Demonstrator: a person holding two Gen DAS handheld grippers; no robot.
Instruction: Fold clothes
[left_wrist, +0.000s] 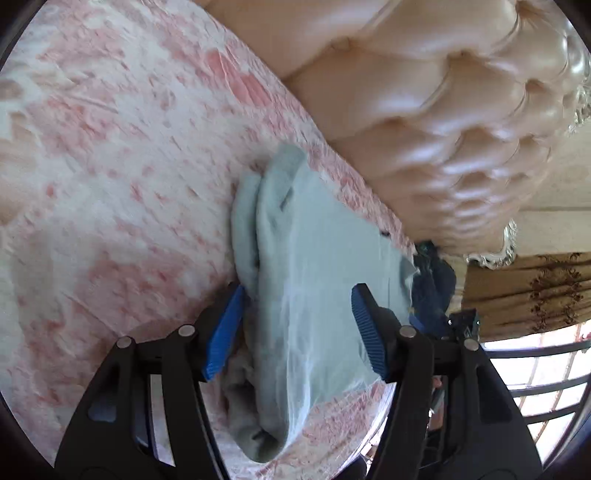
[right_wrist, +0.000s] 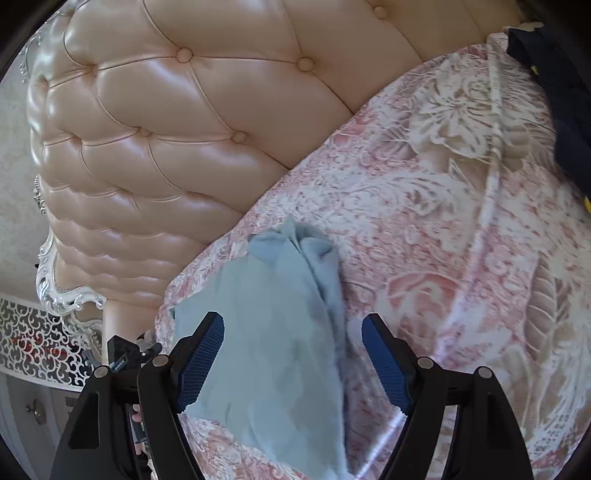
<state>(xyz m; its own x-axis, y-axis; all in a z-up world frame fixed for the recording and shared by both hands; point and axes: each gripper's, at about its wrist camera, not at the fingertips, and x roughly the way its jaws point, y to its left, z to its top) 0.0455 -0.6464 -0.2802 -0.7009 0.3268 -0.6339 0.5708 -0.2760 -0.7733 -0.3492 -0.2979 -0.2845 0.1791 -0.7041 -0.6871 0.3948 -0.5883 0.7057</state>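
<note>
Lying on the bed's pink-and-white floral bedspread (left_wrist: 110, 166), near the tufted peach leather headboard (left_wrist: 424, 92), is the task item: a pale grey-blue soft fabric garment (left_wrist: 314, 258). It is partly folded, one flat smooth panel with bunched, rolled layers along one long edge; a small dark mark sits on the upper part. Fabric looks thin, slightly translucent at the near end in the left wrist view. In the right wrist view the same garment (right_wrist: 266, 350) shows a flat panel at left and a ridge of gathered folds at right, pointing toward the headboard (right_wrist: 166, 129).

Left gripper (left_wrist: 295, 328): blue ribbed fingers (left_wrist: 225, 332) apart, garment between them, pads not pressing on it. Right gripper (right_wrist: 291, 365): fingers (right_wrist: 201, 362) wide apart over the garment, no grip visible.

A dark navy cloth item (right_wrist: 561, 92) lies on the bedspread (right_wrist: 443, 221), well apart from the garment; in the left view it (left_wrist: 432, 288) sits just beyond the garment's far corner. No containers in view.
</note>
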